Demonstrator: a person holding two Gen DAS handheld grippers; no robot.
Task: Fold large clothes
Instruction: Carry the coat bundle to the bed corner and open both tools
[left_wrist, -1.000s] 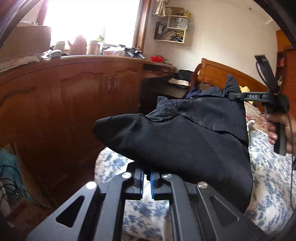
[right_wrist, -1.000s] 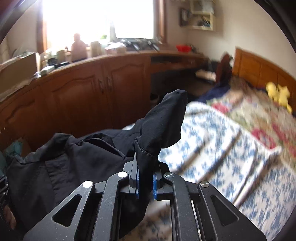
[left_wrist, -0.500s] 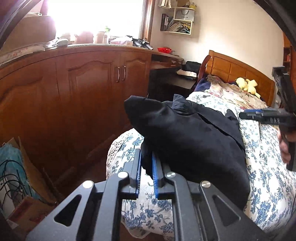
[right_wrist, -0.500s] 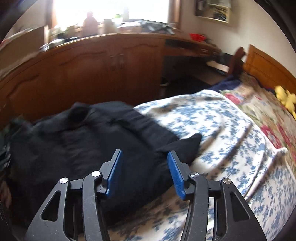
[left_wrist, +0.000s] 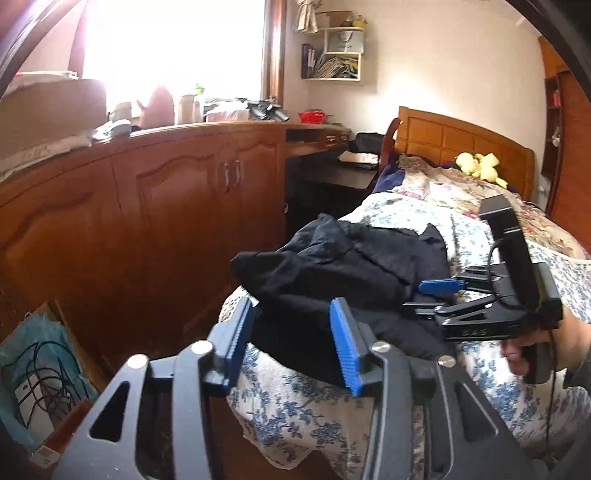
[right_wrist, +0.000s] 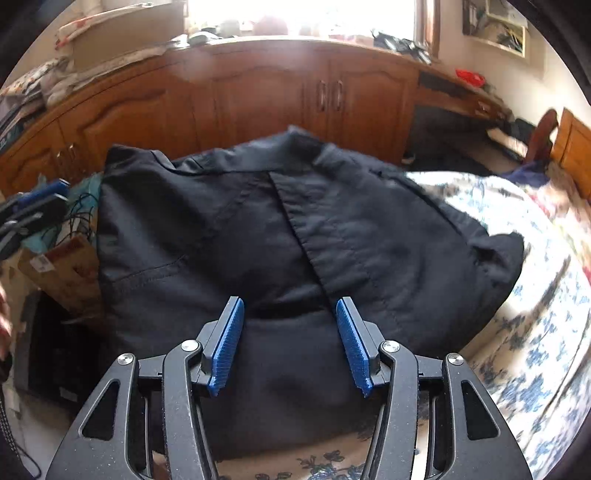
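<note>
Both left gripper and right gripper released; black shirt laid on bed, at 12 o'clock, for folding.

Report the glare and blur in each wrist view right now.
Left wrist view: the window is blown out to white, while the black garment and left gripper read sharp. Right wrist view: window glare along the top, and motion blur smears the floral bedspread on the right.
</note>
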